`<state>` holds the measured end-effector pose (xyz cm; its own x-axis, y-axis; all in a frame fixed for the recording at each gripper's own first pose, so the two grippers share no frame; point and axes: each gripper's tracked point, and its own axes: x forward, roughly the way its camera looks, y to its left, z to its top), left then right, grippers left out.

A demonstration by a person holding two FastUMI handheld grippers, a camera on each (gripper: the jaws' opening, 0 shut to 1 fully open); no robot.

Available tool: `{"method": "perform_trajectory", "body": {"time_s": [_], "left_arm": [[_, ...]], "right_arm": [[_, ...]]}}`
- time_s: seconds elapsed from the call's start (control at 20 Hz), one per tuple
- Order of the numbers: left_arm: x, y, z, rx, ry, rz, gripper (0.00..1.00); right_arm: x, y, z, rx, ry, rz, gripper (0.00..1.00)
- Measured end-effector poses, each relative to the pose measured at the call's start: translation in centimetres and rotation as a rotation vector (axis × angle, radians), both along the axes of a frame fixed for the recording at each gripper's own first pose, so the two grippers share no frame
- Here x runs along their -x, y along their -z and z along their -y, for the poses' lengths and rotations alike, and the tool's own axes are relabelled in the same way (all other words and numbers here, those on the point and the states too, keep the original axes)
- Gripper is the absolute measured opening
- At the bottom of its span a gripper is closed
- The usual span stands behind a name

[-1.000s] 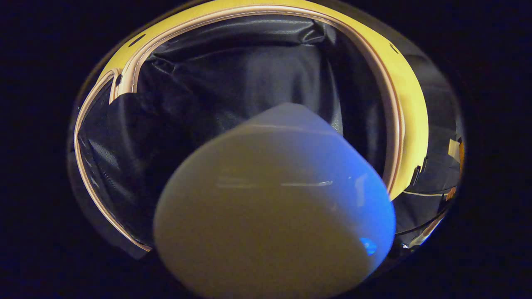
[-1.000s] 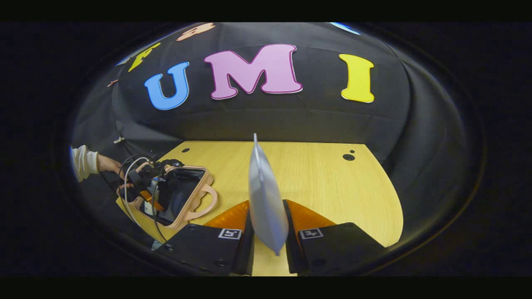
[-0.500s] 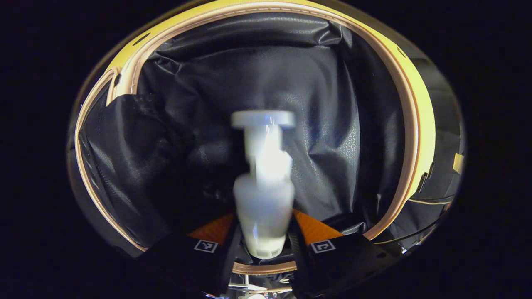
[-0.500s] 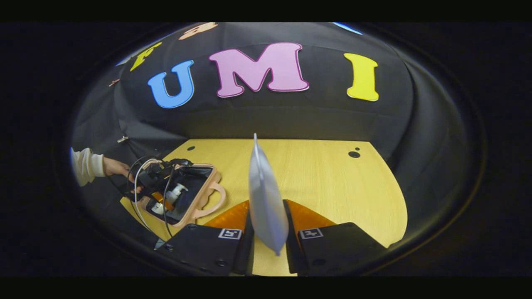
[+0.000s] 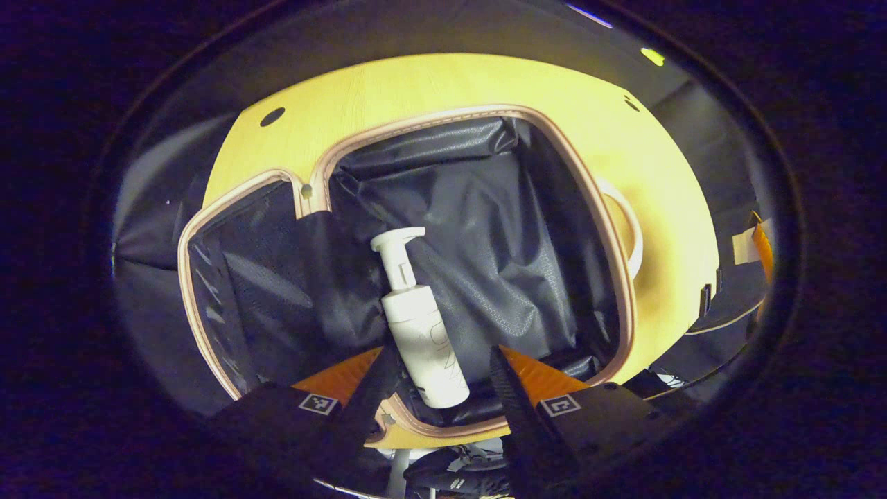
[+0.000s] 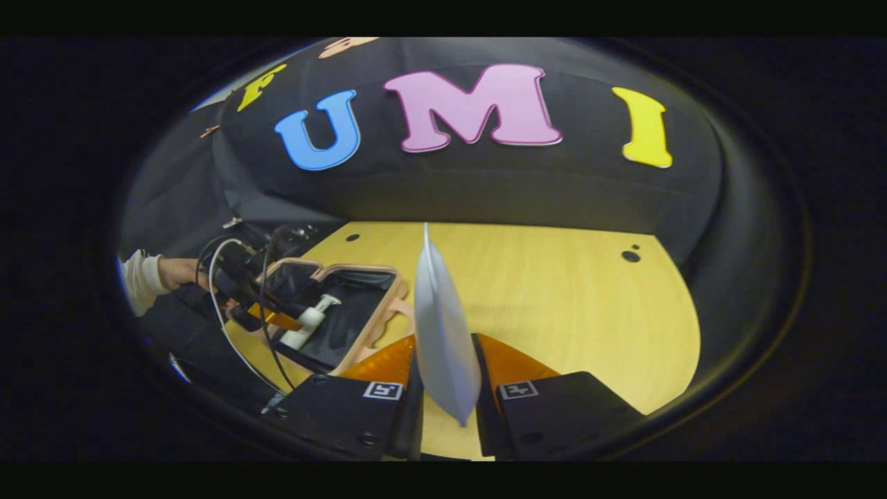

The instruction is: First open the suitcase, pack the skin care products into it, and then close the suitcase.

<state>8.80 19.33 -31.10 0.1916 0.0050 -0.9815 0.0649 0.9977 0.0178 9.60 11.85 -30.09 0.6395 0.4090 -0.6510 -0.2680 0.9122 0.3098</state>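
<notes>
The suitcase [image 5: 627,298] lies open on the table, pink-rimmed with black lining. A white pump bottle [image 5: 419,333] lies on the lining inside it, pump end pointing away from me. My left gripper [image 5: 440,378] hovers just above the bottle's base, open, its fingers clear of the bottle on both sides. In the right gripper view the suitcase [image 6: 378,274] sits at the left with the pump bottle [image 6: 308,322] inside and the left gripper [image 6: 260,308] over it. My right gripper [image 6: 443,391] is shut on a flat silvery tube [image 6: 443,339] that stands upright above the table.
The yellow wooden table [image 6: 575,312] stretches to the right of the suitcase. A hand and white sleeve [image 6: 149,277] hold the left gripper, with cables trailing from it. The suitcase's pink handle [image 5: 630,232] sticks out on its right side.
The left gripper let go of the pump bottle, which now lies in the suitcase, and drew back and up from it. The right gripper turned toward the suitcase, still holding the tube.
</notes>
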Motion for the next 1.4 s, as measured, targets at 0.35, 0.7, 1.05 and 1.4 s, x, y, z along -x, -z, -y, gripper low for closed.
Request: {"method": "perform_trajectory", "body": {"time_s": [0.35,0.7,1.05,1.4], "left_arm": [[3.2,-8.3,-1.8,0.050,-0.050,0.313,0.90],[10.2,-9.6,-7.9,0.017,-0.225,0.393,0.90],[17.2,-7.4,-13.0,0.028,-0.424,0.386,0.90],[19.8,-5.2,-15.6,0.057,-0.545,0.381,0.90]], "right_arm": [[-1.1,2.0,-9.7,-0.182,-0.097,-0.230,0.35],[0.7,6.1,-20.0,-0.153,-0.240,-0.442,0.35],[3.2,15.0,-24.4,0.054,-0.302,-0.739,0.44],[3.1,17.6,-24.6,0.101,-0.172,-0.887,0.36]]}}
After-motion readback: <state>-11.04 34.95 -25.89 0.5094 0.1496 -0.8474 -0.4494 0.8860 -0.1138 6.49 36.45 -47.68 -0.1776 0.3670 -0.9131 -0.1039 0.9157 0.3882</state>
